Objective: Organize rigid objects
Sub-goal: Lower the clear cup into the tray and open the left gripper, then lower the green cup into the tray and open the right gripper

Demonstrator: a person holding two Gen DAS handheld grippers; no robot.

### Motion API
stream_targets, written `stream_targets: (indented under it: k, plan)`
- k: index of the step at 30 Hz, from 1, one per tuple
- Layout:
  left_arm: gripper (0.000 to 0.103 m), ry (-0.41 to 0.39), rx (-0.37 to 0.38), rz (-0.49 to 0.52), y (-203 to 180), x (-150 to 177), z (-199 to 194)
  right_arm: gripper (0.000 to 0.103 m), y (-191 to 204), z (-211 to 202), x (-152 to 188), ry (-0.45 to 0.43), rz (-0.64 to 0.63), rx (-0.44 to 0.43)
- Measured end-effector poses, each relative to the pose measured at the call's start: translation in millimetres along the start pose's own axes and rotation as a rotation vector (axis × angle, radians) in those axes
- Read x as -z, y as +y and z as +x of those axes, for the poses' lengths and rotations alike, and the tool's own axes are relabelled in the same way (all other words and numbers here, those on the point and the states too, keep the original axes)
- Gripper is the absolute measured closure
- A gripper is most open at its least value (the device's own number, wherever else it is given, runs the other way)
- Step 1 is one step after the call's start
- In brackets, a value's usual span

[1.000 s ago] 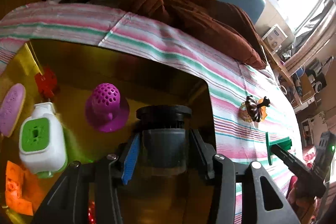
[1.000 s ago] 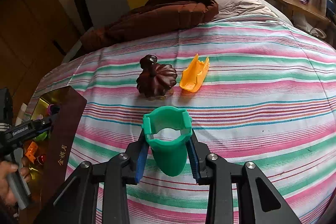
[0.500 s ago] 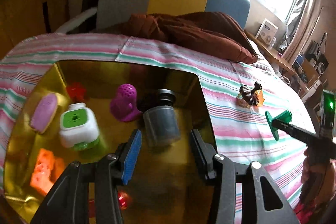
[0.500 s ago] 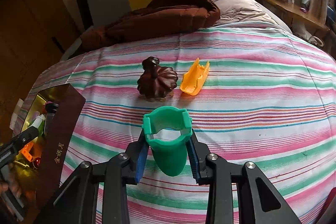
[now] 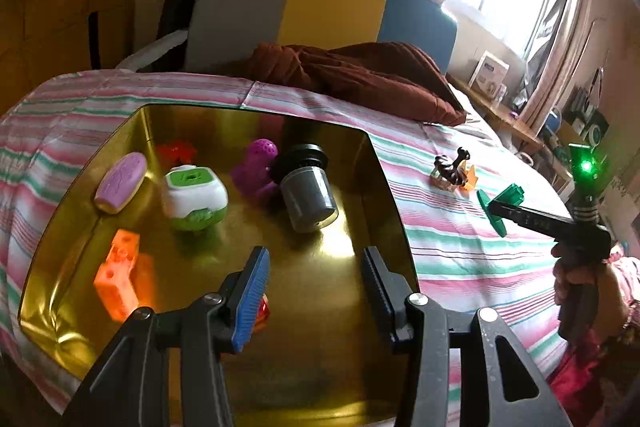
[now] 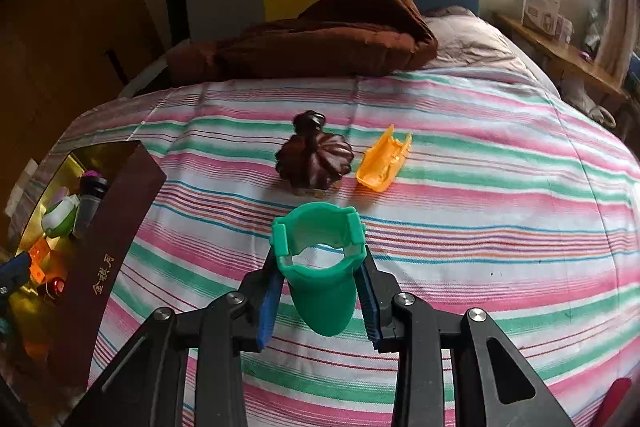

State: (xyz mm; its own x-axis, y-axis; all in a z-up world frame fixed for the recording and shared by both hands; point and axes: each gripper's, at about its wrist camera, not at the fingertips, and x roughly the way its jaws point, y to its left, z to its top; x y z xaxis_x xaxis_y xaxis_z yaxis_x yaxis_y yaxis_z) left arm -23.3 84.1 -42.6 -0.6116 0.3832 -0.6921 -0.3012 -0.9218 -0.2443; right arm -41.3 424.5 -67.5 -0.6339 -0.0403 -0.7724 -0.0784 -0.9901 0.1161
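Note:
My left gripper (image 5: pixel 316 291) is open and empty above the near part of a gold-lined box (image 5: pixel 376 163). In the box lie a grey jar with a black cap (image 5: pixel 306 193), a purple toy (image 5: pixel 256 167), a white and green toy (image 5: pixel 194 195), a lilac oval (image 5: pixel 120 181) and an orange block (image 5: pixel 118 273). My right gripper (image 6: pixel 320 291) is shut on a green cup-shaped piece (image 6: pixel 320 267), held above the striped bedsheet (image 6: pixel 500 207). A dark brown pumpkin-shaped object (image 6: pixel 314 161) and an orange trough piece (image 6: pixel 384 159) lie on the sheet beyond it.
The box (image 6: pixel 116 227) stands at the bed's left side, its dark outer wall facing the right gripper. A brown quilt (image 6: pixel 320 35) lies at the head of the bed. A wooden shelf with boxes (image 6: pixel 560 39) runs along the right under the window.
My left gripper opened and let go of the grey jar, which now lies tilted in the box. The gripper drew back and up. My right gripper still holds the green piece.

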Motion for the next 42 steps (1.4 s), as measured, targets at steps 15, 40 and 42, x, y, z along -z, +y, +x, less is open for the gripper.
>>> stream_targets:
  k: [15,40,42]
  plan:
    - [0.055,-0.057,-0.017,-0.050,31,18,-29,0.068,61,-26,-2,0.054,-0.038,-0.119]
    - [0.055,-0.081,-0.148,-0.232,93,25,-56,0.068,280,11,10,0.140,-0.319,-0.259]
    - [0.055,-0.084,-0.143,-0.223,91,26,-57,0.068,287,22,10,0.159,-0.325,-0.252]
